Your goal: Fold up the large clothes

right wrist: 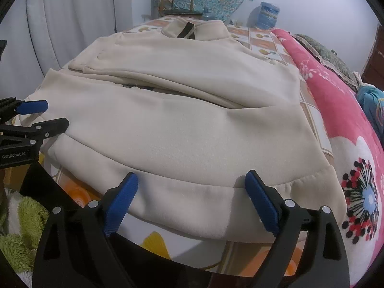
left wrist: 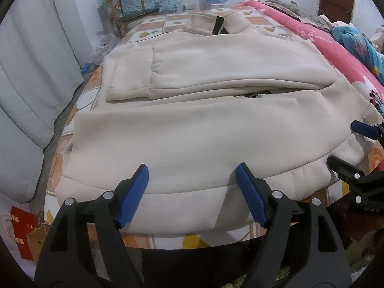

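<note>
A large cream jacket point(left wrist: 192, 124) lies flat on the bed, its collar point(left wrist: 216, 24) at the far end. Both sleeves are folded across the front, one cuff point(left wrist: 127, 79) at the left. My left gripper point(left wrist: 192, 168) is open, its blue pads point(left wrist: 134, 192) standing wide apart over the near hem band with nothing pinched. My right gripper point(right wrist: 192, 175) is open too, over the hem band point(right wrist: 187, 199) of the same jacket point(right wrist: 180, 124) further right. Each gripper shows at the edge of the other's view: the right gripper point(left wrist: 343, 144) and the left gripper point(right wrist: 56, 113), both with jaws apart.
A tile-patterned sheet point(left wrist: 153, 26) covers the bed. A pink floral quilt point(right wrist: 348, 132) runs along the right side. A white curtain point(left wrist: 28, 72) hangs at the left. At the far end stand a wooden chair point(left wrist: 129, 7) and a blue water bottle point(right wrist: 267, 14). A green towel point(right wrist: 19, 228) lies below left.
</note>
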`<state>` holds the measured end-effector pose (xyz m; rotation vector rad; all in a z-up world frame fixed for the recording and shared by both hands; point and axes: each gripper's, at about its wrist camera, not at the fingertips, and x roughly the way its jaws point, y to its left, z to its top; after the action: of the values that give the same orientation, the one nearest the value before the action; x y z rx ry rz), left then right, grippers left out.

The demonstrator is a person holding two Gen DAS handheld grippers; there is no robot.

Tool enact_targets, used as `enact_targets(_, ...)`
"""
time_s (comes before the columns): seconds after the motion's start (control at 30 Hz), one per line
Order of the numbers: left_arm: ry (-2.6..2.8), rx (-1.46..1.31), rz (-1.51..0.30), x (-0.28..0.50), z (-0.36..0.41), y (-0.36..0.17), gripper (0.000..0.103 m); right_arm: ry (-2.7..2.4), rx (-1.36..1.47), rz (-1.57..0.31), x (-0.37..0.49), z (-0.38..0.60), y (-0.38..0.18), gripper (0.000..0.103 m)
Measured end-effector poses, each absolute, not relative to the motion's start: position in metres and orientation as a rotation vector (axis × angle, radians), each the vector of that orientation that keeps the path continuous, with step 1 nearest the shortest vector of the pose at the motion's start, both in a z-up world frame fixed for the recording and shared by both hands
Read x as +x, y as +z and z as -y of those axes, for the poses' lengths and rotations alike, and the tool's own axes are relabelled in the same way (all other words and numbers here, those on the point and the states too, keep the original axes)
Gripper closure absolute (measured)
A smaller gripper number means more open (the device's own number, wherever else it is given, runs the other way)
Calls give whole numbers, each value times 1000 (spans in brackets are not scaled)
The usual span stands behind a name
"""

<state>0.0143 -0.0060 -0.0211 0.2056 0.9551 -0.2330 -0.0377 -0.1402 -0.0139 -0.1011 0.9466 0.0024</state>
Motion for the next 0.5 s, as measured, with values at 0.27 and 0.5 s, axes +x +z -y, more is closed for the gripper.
enact_targets(0.27,-211,206,-956,16,5,-22,22,4,-102,-948,-37,140,-14,12)
enact_targets(0.5,-204,196,-964,17,3,-22,19,5,-97,-954,-36,140,-15,12)
